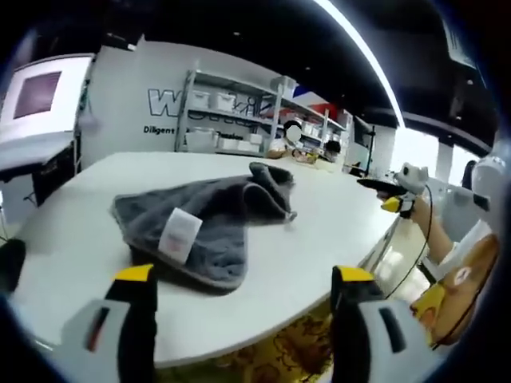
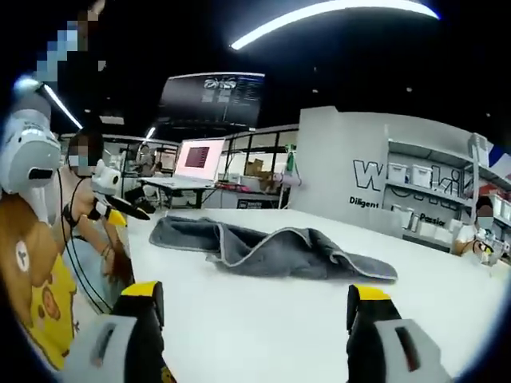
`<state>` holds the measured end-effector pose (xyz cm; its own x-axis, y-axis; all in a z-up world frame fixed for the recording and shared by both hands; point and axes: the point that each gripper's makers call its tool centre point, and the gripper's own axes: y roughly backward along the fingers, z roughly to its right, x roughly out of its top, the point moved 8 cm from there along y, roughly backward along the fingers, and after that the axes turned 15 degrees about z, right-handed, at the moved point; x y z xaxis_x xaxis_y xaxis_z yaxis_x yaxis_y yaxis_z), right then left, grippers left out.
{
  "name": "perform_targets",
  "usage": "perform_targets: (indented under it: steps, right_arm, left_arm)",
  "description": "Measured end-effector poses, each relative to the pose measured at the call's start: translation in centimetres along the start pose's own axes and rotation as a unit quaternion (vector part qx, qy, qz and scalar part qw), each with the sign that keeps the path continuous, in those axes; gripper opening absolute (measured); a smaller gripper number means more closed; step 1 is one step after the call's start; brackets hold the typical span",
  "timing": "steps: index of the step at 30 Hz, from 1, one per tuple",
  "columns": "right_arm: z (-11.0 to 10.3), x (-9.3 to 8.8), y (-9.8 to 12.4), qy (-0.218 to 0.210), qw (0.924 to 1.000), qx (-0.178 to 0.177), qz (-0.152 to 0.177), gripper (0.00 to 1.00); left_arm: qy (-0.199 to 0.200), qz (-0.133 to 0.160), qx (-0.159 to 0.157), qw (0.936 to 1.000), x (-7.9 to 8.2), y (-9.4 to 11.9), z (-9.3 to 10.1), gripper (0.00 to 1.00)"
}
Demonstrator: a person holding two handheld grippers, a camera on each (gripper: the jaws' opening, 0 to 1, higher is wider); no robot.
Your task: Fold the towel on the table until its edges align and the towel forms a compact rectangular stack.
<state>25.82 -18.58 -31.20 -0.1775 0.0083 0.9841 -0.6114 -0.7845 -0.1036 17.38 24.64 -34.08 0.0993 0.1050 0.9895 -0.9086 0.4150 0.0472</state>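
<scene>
While we hold both tools off the desk (image 1: 72, 239), the towel (image 1: 209, 217) lies ahead of each, untouched. Taking the left tool (image 1: 243, 283) first: its two yellow-tipped jaws stand wide apart with nothing between them, and they sit at the near desk edge. From this tool the towel is just ahead and a little left of centre, a rumpled grey heap whose long axis runs from near-left to far-right. A white label (image 1: 179, 234) faces up on the end closest to us, near the left jaw; the far end is bunched up into a ridge. Off to the right of this view the other tool (image 1: 399, 191) hovers beyond the desk edge, apart from the cloth.

Moving to the right tool (image 2: 255, 299): its jaws are likewise spread and empty. From here the towel (image 2: 271, 251) lies straight ahead but farther off, with bare desk (image 2: 239, 319) between, and its long axis runs across our view, left to right. The left tool (image 2: 112, 195) shows at the left, near the towel's left end.

We judge the left tool the nearer one, best placed to take the labelled end, while the right must reach forward across open desk for the far end.

Counted: one towel, one label, one desk, two tools.
</scene>
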Motion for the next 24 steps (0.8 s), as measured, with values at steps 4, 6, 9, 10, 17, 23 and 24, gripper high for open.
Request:
perform_targets:
  steps: [4, 6, 9, 10, 17, 23, 24]
  right_arm:
    - [0.6, -0.7, -1.1, -0.028, 0.9996, -0.002, -0.009, 0.99]
    - [1.1, -1.0, -2.1, -0.037, 0.9992, 0.002, -0.012, 0.99]
    - [2.0, -1.5, -3.8, -0.046, 0.9987, 0.006, -0.019, 0.97]
    - [2.4, -1.7, -4.5, -0.052, 0.9983, 0.008, -0.023, 0.97]
    - [6.2, -4.1, -10.0, -0.073, 0.9959, 0.003, -0.054, 0.85]
    - [9.6, -6.0, -14.3, -0.088, 0.993, 0.002, -0.078, 0.69]
    - [9.8, -6.1, -14.5, -0.089, 0.9929, 0.0, -0.079, 0.67]
  left_arm:
    - [0.0, 0.003, 0.009, 1.0, 0.0, 0.4, -0.3, 0.95]
    - [0.001, 0.003, 0.011, 0.9999, 0.0, 0.6, -0.4, 0.95]
    - [0.002, 0.003, 0.014, 0.9999, -0.1, 0.8, -0.5, 0.95]
    - [0.003, 0.004, 0.015, 0.9999, -0.1, 0.9, -0.6, 0.95]
    - [0.005, 0.007, 0.025, 0.9996, -0.1, 1.5, -1.1, 0.95]
    - [0.009, 0.013, 0.035, 0.9993, 0.0, 2.0, -1.6, 0.95]
    - [0.01, 0.015, 0.036, 0.9992, 0.0, 2.1, -1.7, 0.95]
